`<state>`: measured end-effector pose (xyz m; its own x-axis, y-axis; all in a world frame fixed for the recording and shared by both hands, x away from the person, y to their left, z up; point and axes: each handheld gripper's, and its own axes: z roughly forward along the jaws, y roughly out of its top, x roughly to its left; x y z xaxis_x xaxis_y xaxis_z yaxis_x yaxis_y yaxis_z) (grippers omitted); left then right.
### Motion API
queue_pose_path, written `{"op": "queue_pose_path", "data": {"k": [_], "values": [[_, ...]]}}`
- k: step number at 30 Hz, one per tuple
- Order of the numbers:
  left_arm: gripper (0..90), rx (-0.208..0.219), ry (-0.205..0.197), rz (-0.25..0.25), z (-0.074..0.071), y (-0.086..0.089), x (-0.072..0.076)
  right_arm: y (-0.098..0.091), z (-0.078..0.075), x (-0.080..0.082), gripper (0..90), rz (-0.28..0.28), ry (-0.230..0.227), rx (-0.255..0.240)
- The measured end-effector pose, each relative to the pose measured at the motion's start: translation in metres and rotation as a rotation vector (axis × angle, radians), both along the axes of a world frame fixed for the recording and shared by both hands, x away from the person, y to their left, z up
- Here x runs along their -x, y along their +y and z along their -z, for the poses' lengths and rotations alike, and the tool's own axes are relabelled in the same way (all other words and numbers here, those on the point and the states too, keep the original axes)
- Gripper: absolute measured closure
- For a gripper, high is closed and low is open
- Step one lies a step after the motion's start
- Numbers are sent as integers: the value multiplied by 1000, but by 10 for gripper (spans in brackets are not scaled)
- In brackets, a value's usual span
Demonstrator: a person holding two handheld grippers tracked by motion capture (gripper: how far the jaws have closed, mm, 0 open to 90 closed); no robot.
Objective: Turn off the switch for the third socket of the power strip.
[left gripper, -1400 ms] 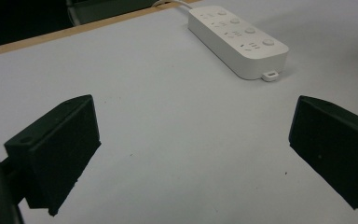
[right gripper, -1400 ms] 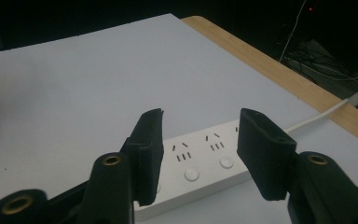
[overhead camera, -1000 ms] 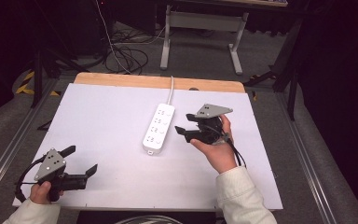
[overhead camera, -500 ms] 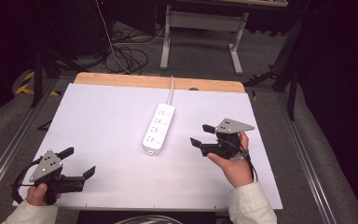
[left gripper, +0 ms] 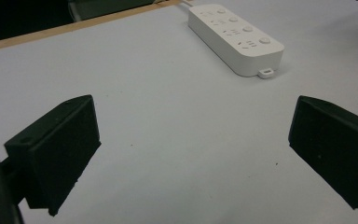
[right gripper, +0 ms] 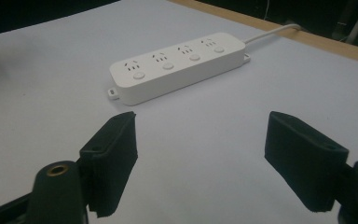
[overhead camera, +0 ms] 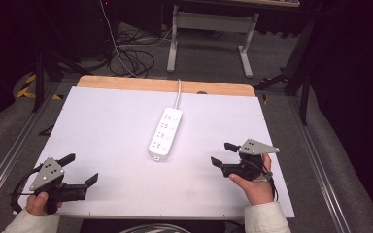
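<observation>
A white power strip [overhead camera: 165, 132] with several sockets and buttons lies in the middle of the white table, its cord running off the far edge. It appears again as the power strip [left gripper: 235, 38] and the power strip [right gripper: 177, 66] in the gripper views. My left gripper [overhead camera: 81, 170] rests near the front left corner, open and empty, pointing toward the strip. My right gripper [overhead camera: 224, 154] sits at the front right, open, empty, aimed left at the strip's near end. Both grippers [left gripper: 191, 154] [right gripper: 214, 163] have wide gaps between their black pads.
The white table [overhead camera: 111, 126] has a wooden strip [overhead camera: 126, 83] along its far edge. Metal rails [overhead camera: 9, 155] run down both sides. Beyond it, cables [overhead camera: 131, 53] lie on the floor beside a grey desk frame [overhead camera: 213, 29].
My right gripper has drawn back from beside the power strip toward the front right of the table. My left gripper has shifted slightly nearer the front edge.
</observation>
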<state>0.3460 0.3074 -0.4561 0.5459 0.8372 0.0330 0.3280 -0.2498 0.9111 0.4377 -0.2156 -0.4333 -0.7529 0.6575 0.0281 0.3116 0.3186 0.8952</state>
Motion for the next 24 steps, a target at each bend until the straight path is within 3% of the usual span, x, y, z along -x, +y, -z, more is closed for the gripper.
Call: {"op": "queue_pose_path", "data": {"k": [13, 24], "values": [[23, -10, -26, -14, 0, 2, 0, -22, 33, 10, 261, 36, 18, -10], [23, -19, -21, -18, 2, 2, -3, -29, 51, 15, 269, 51, 60, 39]]}}
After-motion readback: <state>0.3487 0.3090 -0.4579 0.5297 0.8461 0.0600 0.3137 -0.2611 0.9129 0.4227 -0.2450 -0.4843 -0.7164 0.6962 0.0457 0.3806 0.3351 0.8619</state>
